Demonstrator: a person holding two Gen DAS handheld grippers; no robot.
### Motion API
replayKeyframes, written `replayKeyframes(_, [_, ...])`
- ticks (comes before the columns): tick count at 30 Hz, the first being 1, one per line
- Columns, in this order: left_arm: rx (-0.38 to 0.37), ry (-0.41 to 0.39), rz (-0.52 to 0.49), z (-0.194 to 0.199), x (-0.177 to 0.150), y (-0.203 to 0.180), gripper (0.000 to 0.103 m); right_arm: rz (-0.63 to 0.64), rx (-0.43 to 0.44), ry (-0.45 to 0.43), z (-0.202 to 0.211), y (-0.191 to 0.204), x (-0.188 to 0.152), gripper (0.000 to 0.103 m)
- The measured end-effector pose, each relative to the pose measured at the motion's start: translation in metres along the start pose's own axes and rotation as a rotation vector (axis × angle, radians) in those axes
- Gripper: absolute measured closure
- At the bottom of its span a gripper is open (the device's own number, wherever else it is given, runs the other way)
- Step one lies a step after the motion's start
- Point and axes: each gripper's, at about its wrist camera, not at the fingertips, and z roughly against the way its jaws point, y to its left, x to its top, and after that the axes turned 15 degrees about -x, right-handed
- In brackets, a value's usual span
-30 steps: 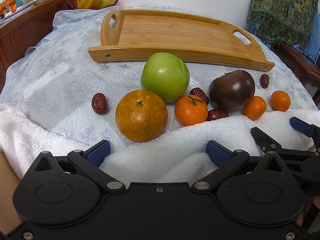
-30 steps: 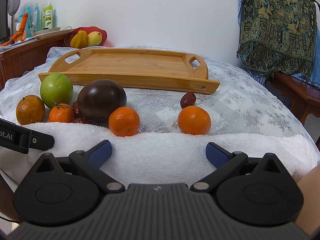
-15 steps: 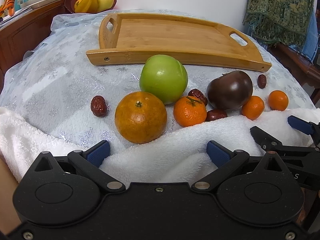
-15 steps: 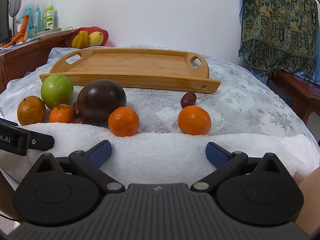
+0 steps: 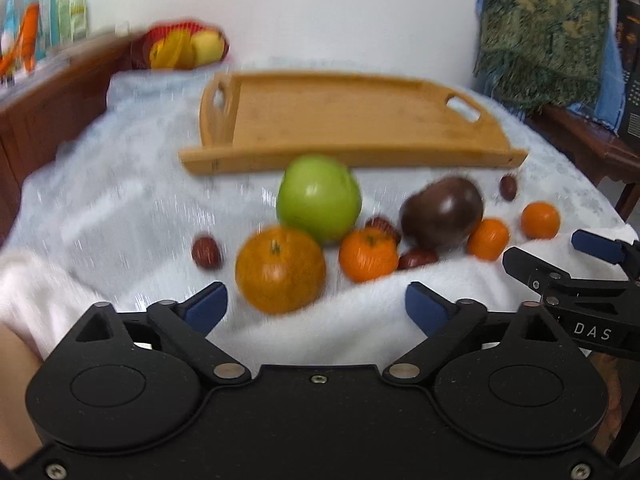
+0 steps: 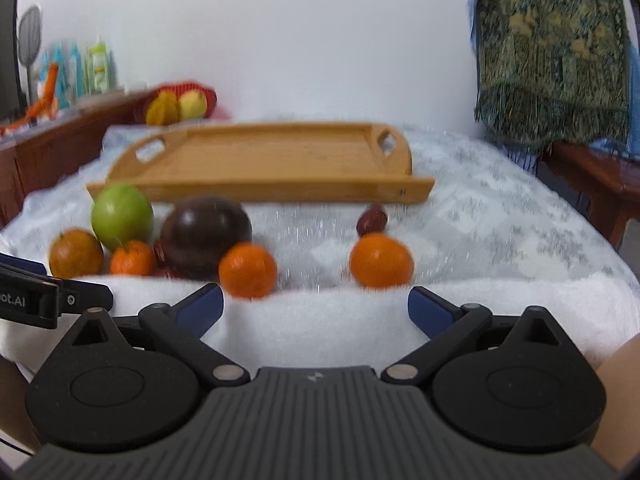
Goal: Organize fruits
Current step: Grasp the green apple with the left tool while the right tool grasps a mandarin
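A wooden tray (image 5: 360, 120) (image 6: 272, 160) lies empty at the back of the table. In front of it lie a green apple (image 5: 318, 198) (image 6: 122, 216), a large orange (image 5: 280, 270) (image 6: 76, 254), a dark purple fruit (image 5: 442, 212) (image 6: 206, 232), small tangerines (image 5: 368, 254) (image 6: 248, 270) (image 6: 380, 260) and red dates (image 5: 206, 252) (image 6: 372, 220). My left gripper (image 5: 316, 306) is open and empty, just short of the large orange. My right gripper (image 6: 316, 304) is open and empty, in front of the two tangerines. It also shows in the left wrist view (image 5: 560, 258).
A folded white towel (image 6: 320, 320) lies along the near table edge under both grippers. A red bowl of yellow fruit (image 5: 186, 46) and bottles (image 6: 86, 68) stand on a wooden sideboard at the left. A patterned cloth (image 6: 548, 52) hangs at the right.
Both grippers have lifted and tilted up, so the scene sits lower in both views and is blurred. The fruits and tray have not moved. Both grippers stay open.
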Motion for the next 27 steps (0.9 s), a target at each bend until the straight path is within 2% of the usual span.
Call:
replayKeyframes(2, [0.009,-0.046,-0.030,0.006,0.005,-0.004,0.012,0.004,-0.020,-0.050,0.004,0.000,0.003,0.002])
replayKeyframes(4, [0.015,-0.090,-0.040,0.011,0.011,-0.006,0.023,-0.003,-0.042,-0.079,0.005,-0.001,0.007,0.006])
replayKeyframes(6, [0.016,-0.131,-0.029,0.012,0.017,-0.005,0.031,-0.025,-0.060,-0.083,0.003,-0.004,0.011,0.014])
replayKeyframes(8, [0.009,-0.146,-0.004,0.010,0.024,-0.001,0.032,-0.049,-0.082,-0.072,-0.001,-0.007,0.012,0.028])
replayKeyframes(10, [-0.004,-0.148,0.022,0.005,0.029,0.005,0.039,-0.067,-0.095,-0.051,-0.005,-0.009,0.012,0.038])
replayKeyframes(12, [-0.010,-0.149,0.039,-0.002,0.033,0.011,0.042,-0.079,-0.105,-0.033,-0.010,-0.011,0.011,0.044])
replayKeyframes(15, [-0.004,-0.137,0.033,-0.013,0.035,0.017,0.045,-0.082,-0.119,-0.021,-0.014,-0.011,0.009,0.046])
replayKeyframes(21, [-0.020,-0.135,0.000,-0.028,0.032,0.016,0.041,-0.111,-0.153,0.029,-0.027,-0.013,0.007,0.045])
replayKeyframes(27, [-0.050,-0.100,0.010,-0.043,0.030,0.018,0.043,-0.132,-0.132,0.065,-0.036,-0.015,0.006,0.045])
